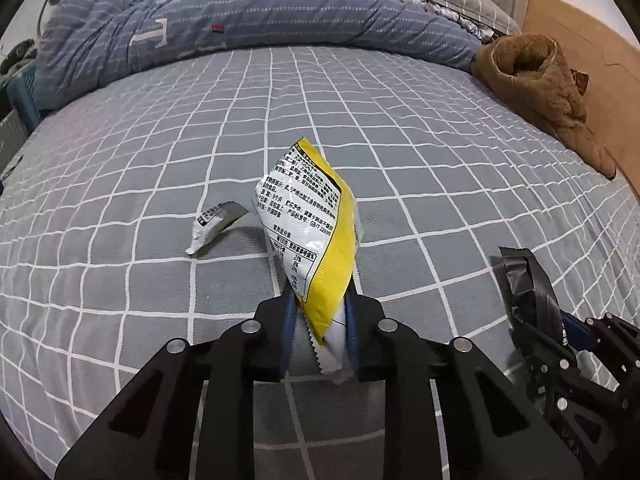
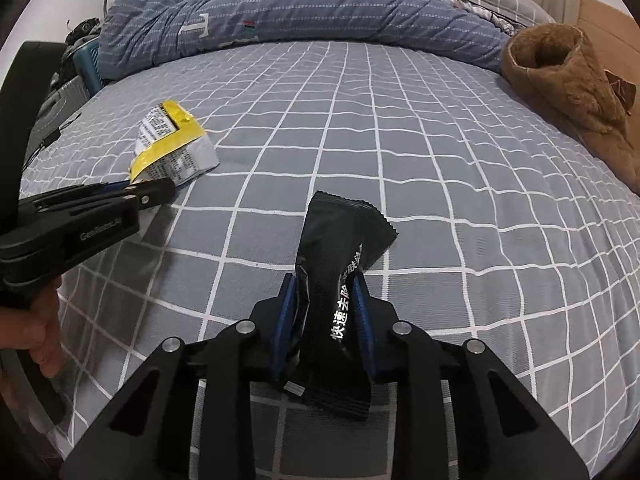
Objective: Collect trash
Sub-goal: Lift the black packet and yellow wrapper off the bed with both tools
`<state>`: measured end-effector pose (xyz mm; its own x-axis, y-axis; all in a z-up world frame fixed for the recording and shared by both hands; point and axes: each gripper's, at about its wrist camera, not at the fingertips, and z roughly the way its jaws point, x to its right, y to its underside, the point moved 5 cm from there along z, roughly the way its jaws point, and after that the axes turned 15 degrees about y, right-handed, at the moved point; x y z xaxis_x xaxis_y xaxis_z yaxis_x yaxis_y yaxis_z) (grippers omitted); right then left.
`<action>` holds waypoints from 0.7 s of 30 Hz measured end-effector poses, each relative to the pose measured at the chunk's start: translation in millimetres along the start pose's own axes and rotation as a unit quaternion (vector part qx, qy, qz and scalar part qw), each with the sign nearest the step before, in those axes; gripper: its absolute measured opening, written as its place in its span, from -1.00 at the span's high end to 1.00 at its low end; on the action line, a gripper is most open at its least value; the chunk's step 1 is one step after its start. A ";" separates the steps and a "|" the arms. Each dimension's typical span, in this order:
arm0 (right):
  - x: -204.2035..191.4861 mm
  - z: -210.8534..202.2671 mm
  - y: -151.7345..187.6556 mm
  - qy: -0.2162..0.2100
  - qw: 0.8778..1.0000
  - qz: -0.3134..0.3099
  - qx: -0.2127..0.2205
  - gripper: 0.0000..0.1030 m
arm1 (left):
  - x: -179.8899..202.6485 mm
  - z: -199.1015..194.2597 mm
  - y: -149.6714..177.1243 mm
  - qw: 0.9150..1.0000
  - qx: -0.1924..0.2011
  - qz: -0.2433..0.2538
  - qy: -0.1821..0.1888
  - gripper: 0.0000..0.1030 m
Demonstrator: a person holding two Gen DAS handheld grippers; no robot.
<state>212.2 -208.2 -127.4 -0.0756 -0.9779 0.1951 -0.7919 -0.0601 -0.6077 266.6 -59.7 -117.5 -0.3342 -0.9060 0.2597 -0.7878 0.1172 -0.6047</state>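
A yellow and white snack wrapper (image 1: 316, 232) stands up between the blue pads of my left gripper (image 1: 318, 296), which is shut on its lower end. In the right wrist view the same wrapper (image 2: 172, 144) sticks out past the left gripper (image 2: 164, 189) at the left, just above the sheet. My right gripper (image 2: 326, 280) is shut on a black sachet (image 2: 340, 240) with white lettering; that sachet (image 1: 528, 280) also shows at the right of the left wrist view. A small crumpled white wrapper (image 1: 214, 224) lies loose on the sheet to the left of the yellow one.
Everything sits on a bed with a grey, white-checked sheet (image 1: 400, 140). A blue quilt (image 1: 260, 12) is heaped along the far side, with a brown fleece garment (image 1: 536, 80) at the far right by a wooden panel (image 1: 592, 64). A person's hand (image 2: 40, 328) holds the left gripper.
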 end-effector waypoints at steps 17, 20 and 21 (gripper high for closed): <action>14.1 -20.9 -1.3 0.019 0.999 0.006 0.025 0.48 | 20.3 -37.0 10.2 1.000 0.016 0.004 0.002 0.61; 17.9 -25.9 1.1 0.021 0.999 0.009 0.028 0.48 | 20.7 -42.0 15.2 1.000 0.018 -0.003 0.003 0.61; 19.0 -28.1 3.2 0.021 0.999 0.011 0.028 0.48 | 22.3 -43.3 17.6 1.000 0.016 -0.003 0.004 0.61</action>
<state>191.2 -221.3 -104.0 -0.1187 -0.9696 0.2140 -0.7548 -0.0519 -0.6540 222.9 -60.2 -89.8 -0.3331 -0.9035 0.2697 -0.7730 0.0979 -0.6267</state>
